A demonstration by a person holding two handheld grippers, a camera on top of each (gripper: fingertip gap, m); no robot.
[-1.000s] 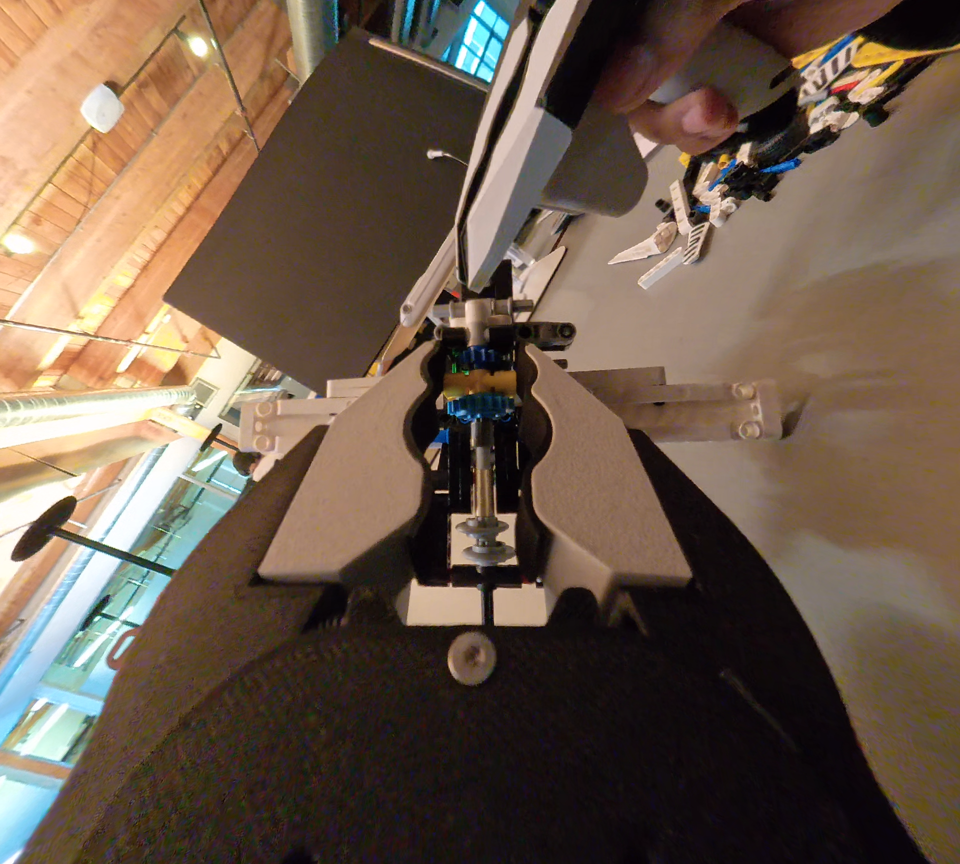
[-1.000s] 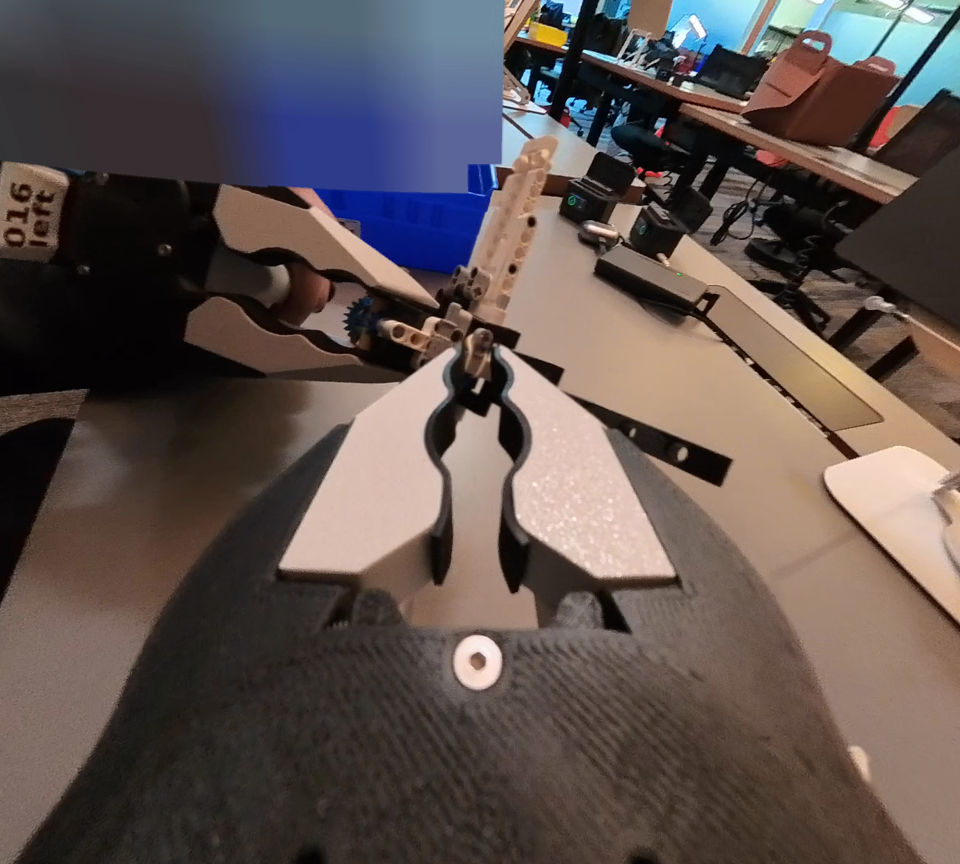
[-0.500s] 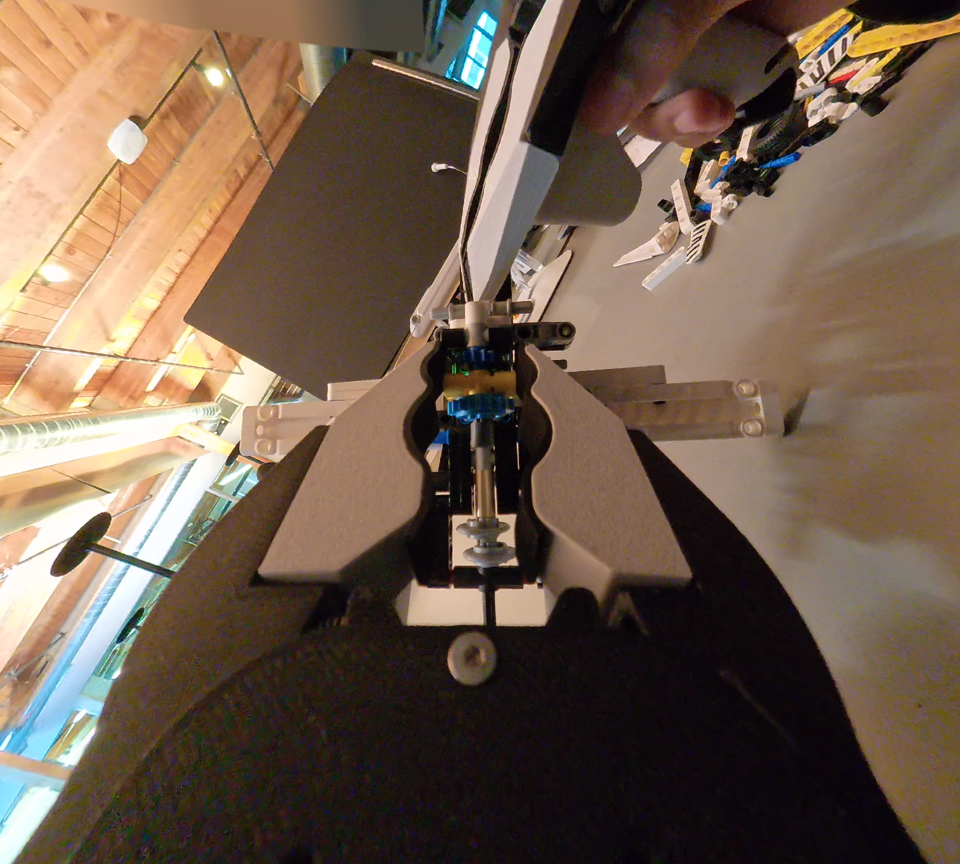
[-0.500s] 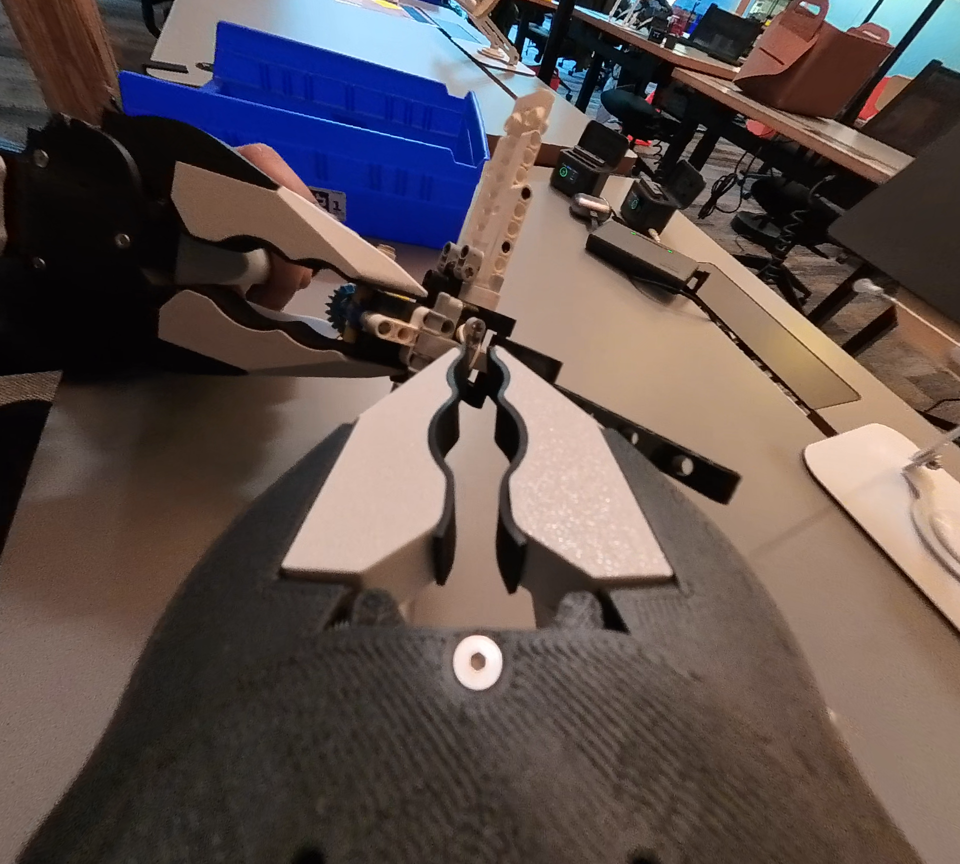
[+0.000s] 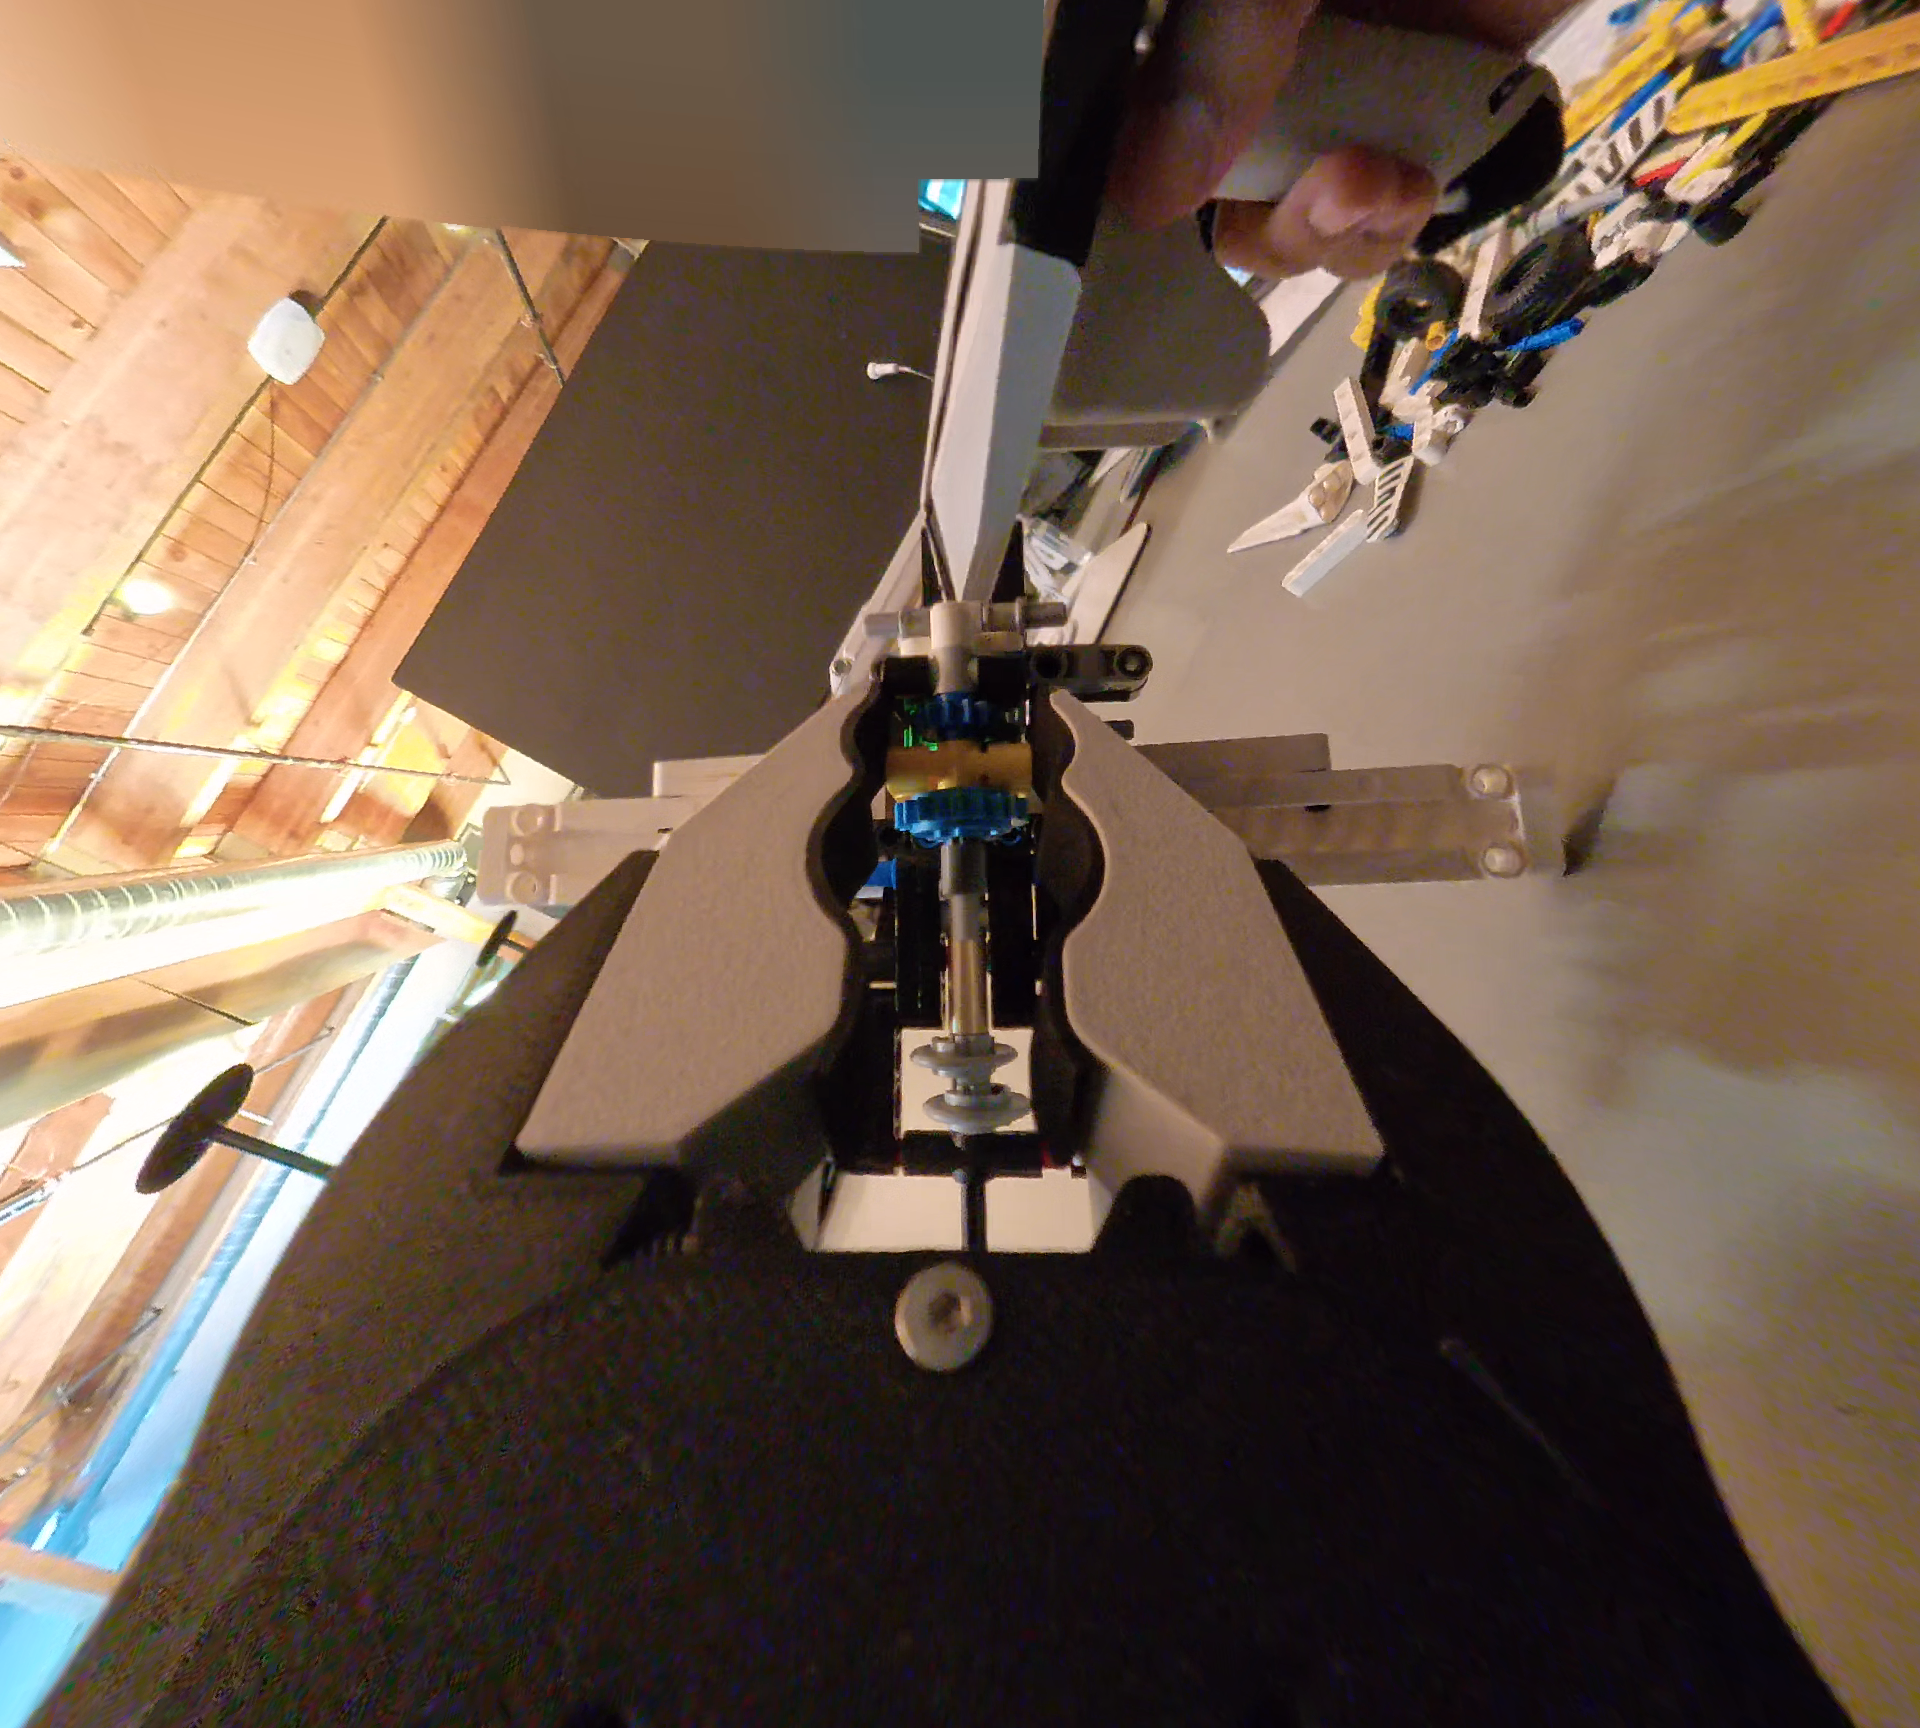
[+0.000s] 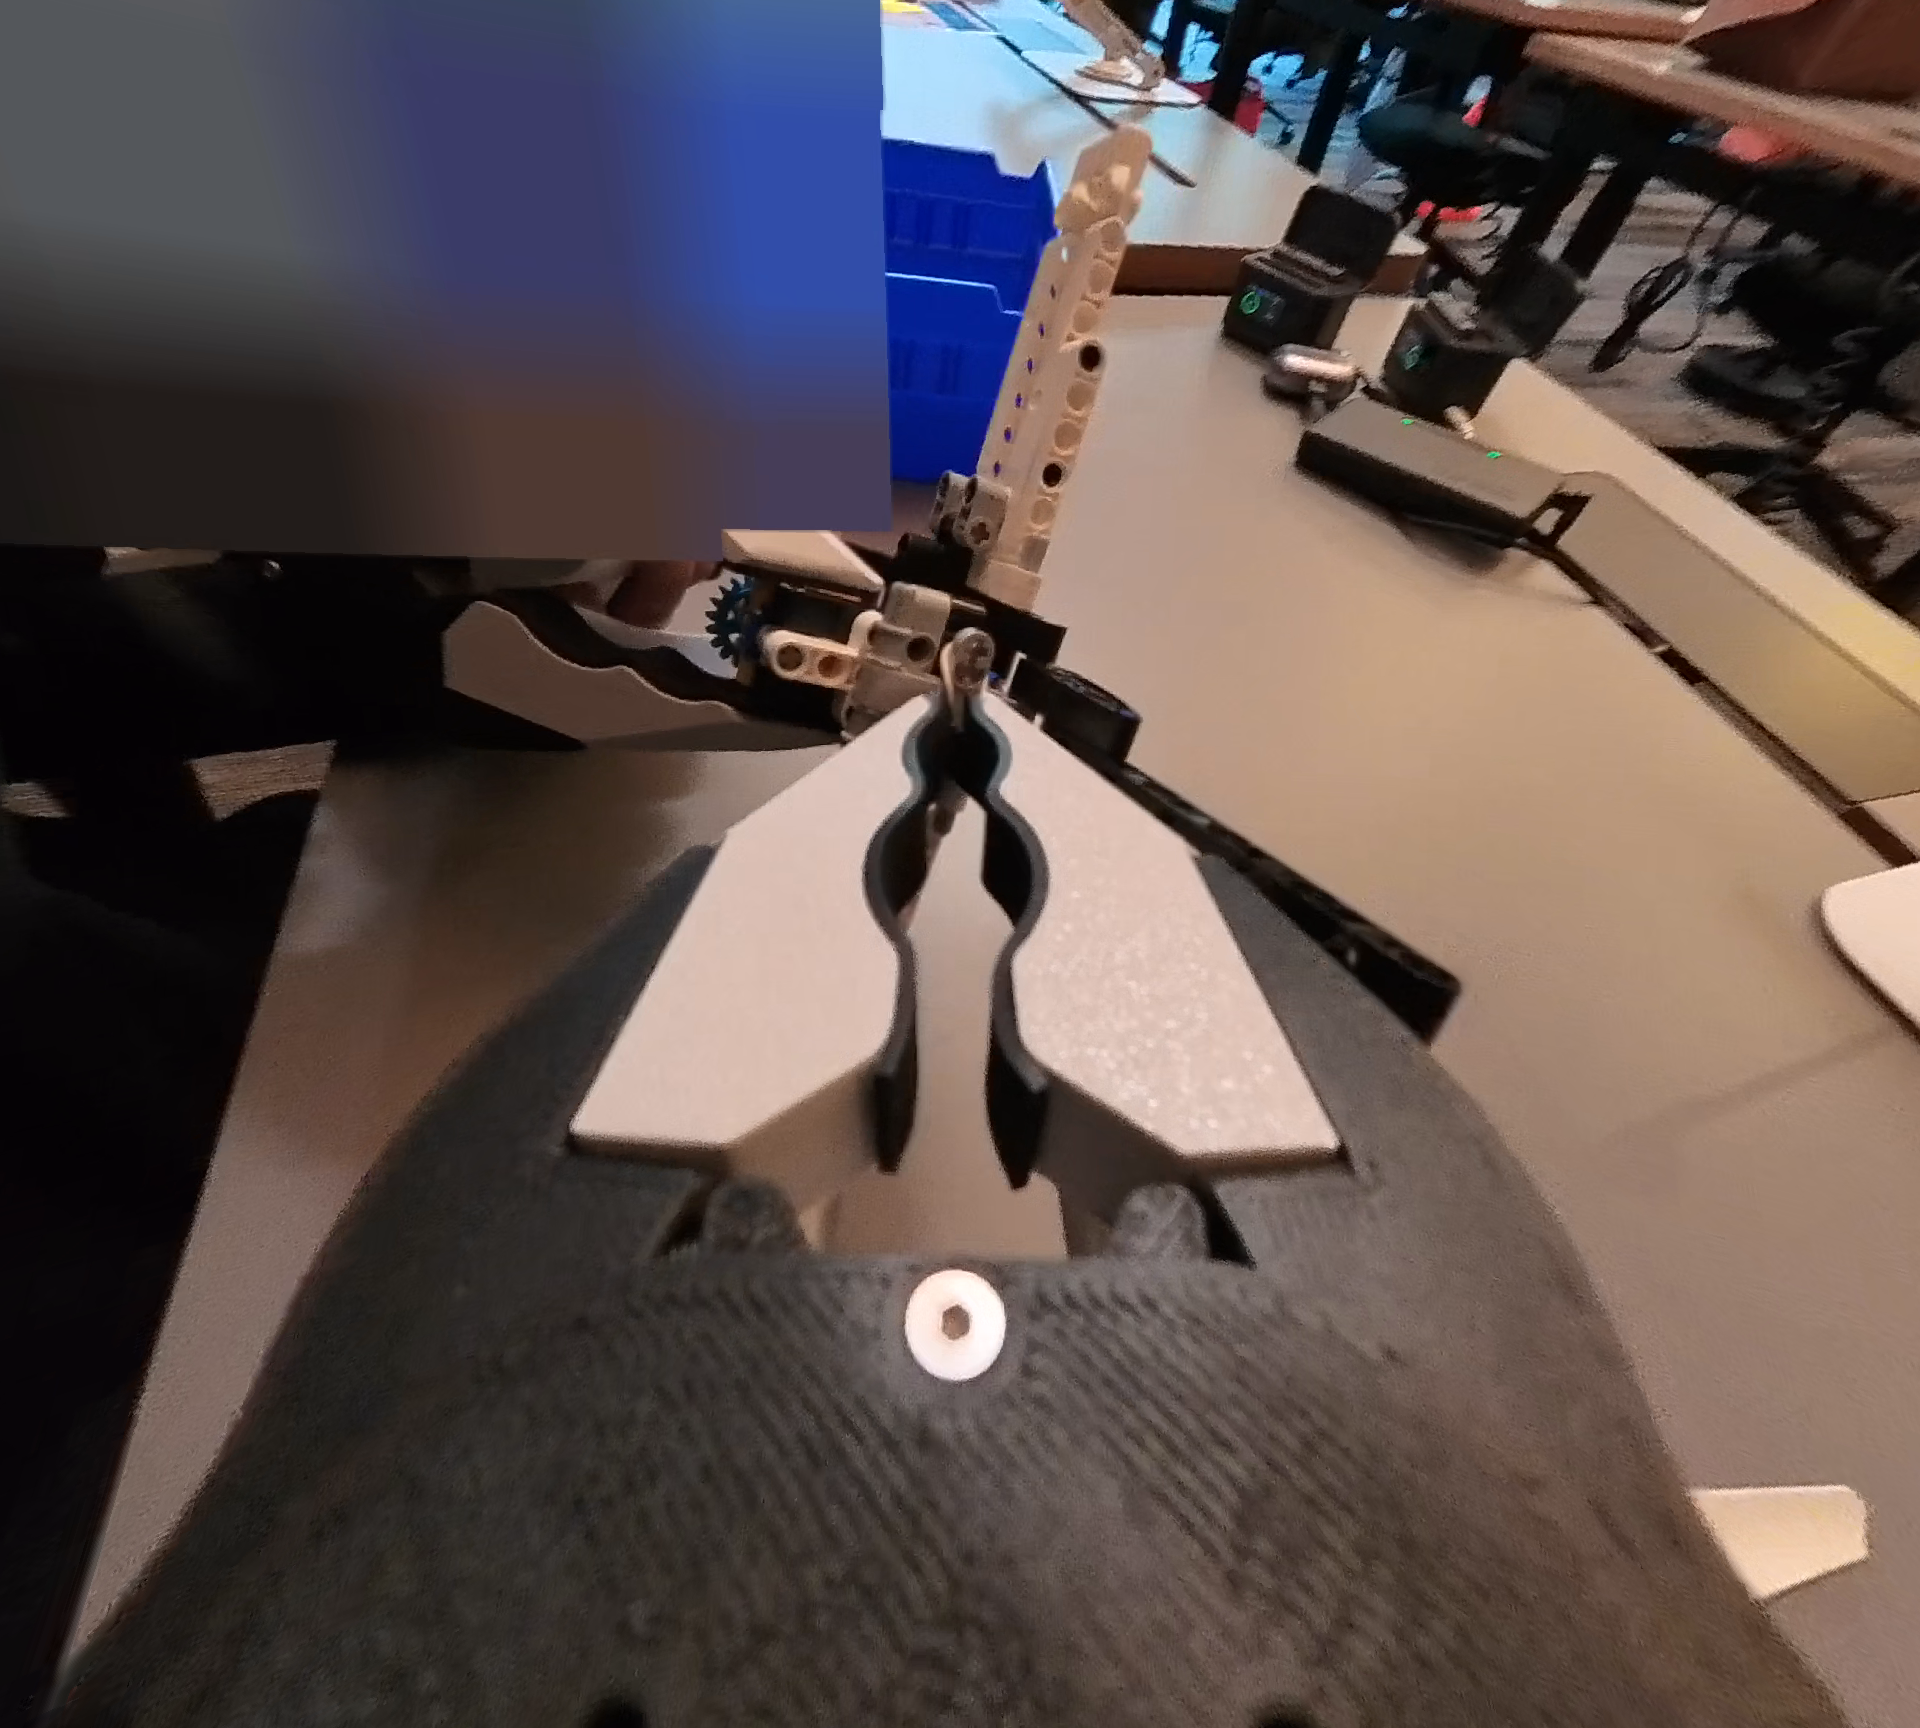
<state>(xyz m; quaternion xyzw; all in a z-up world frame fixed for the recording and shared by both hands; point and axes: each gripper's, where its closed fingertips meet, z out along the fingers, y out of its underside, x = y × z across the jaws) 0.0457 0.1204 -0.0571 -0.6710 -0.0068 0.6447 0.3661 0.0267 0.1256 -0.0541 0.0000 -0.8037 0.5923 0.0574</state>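
Above the grey table (image 6: pixel 1403 743), the left gripper (image 5: pixel 956 743) clamps a brick-built gear assembly (image 5: pixel 961 774) (blue gears, white beams) while the right gripper (image 6: pixel 961 722) pinches its small grey axle pin (image 6: pixel 964 670).

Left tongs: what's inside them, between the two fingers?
The left tongs are clamped on a toy-brick assembly: two blue gears around a yellow block, on a grey axle with grey bushings. Black framing sits behind; the fingers hide its sides.
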